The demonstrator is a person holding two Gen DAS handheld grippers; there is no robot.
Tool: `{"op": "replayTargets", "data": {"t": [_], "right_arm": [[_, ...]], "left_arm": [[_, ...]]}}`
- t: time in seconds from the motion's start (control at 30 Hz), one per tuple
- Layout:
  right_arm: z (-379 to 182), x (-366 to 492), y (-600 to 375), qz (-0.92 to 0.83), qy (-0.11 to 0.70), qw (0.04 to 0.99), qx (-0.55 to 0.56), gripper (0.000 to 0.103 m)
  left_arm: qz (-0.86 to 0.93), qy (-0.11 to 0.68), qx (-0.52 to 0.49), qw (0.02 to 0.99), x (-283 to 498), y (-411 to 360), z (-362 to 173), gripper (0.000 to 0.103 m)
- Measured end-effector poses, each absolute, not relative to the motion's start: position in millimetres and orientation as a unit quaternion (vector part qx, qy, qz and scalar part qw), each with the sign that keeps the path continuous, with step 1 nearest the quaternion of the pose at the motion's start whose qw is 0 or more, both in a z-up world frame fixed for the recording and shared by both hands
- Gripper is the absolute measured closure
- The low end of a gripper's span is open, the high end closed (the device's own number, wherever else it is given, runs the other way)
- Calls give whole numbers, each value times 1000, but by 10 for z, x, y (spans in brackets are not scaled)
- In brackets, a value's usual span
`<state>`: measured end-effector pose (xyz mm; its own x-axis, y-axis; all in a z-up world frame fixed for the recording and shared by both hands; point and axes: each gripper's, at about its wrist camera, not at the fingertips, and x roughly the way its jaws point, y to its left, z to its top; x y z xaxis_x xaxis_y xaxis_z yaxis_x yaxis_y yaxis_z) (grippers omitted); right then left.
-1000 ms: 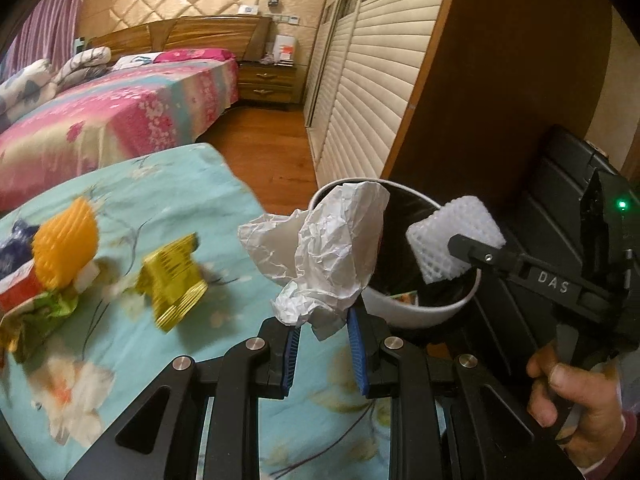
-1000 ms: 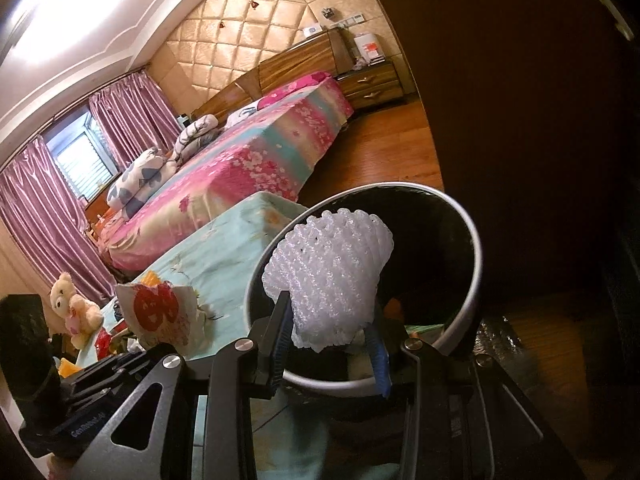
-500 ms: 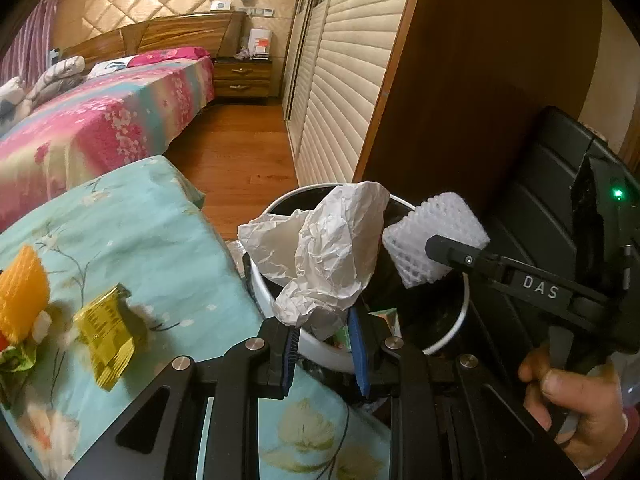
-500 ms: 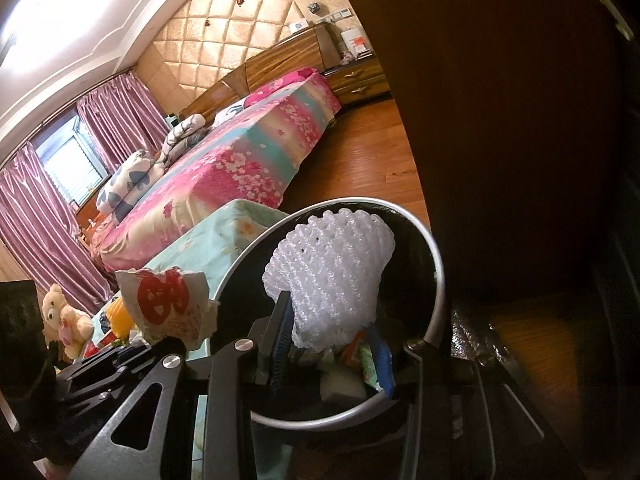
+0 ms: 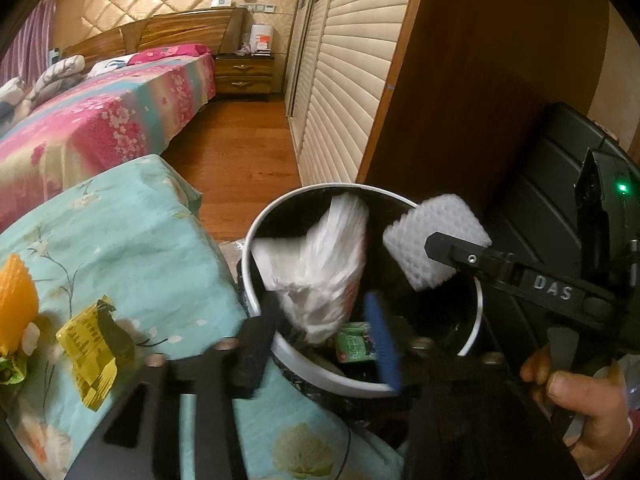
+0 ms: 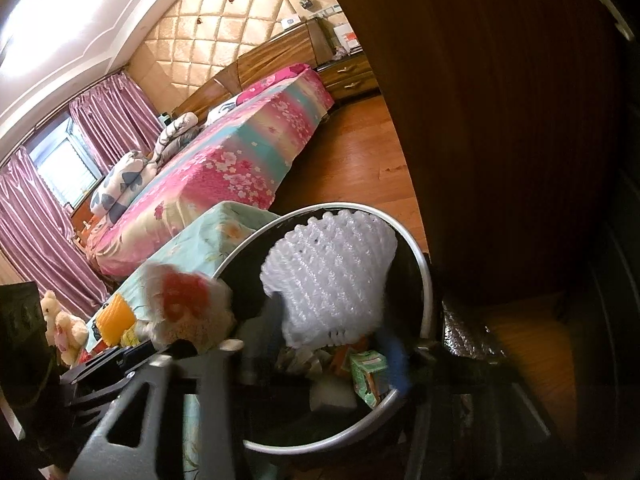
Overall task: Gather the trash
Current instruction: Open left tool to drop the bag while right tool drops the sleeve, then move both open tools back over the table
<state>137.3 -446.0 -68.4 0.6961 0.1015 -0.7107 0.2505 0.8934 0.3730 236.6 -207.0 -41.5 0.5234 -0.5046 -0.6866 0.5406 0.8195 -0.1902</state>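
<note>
My left hand-held gripper [image 5: 326,344] has its jaws spread apart over the white-rimmed trash bin [image 5: 256,240], and the crumpled white paper [image 5: 320,268] sits between them, blurred, inside the bin's mouth; I cannot tell if either pad touches it. Its long axis runs from the bin's far rim down toward my gripper. My right hand-held gripper [image 6: 332,328] is also over the bin, jaws wide, with the white foam net [image 6: 332,276] between them, its scalloped open end pointing up and away from me. I cannot tell whether the net is gripped. At the bottom of the bin I see a green carton [image 6: 370,372] and mixed wrappers. On the floral-clothed counter [image 5: 132,248] a yellow wrapper [image 5: 94,352] and an orange foam net [image 5: 16,312] lie near each other.
</note>
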Motion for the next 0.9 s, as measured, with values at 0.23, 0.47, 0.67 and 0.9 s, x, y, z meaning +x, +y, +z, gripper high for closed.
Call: {"op": "replayTargets", "data": {"t": [0.23,0.47,0.67,0.9], "right_arm": [[-661,1294,-4445,-44,381,894,234,28],[-624,1246,-4238,-37,375,898,226,21],[-603,1177,-3897,-19,365,906,214,13],[-595,1181,-3550,11,368,907,206,13]], "left_arm": [[-289,388,6,875,2225,-1898,-441,43],[-266,389,-21,882,2019,-1484,-435,41],[-238,385,-42,891,1865,-1094,-391,41],[-208,382,-59,898,1706,-676,-371,40]]}}
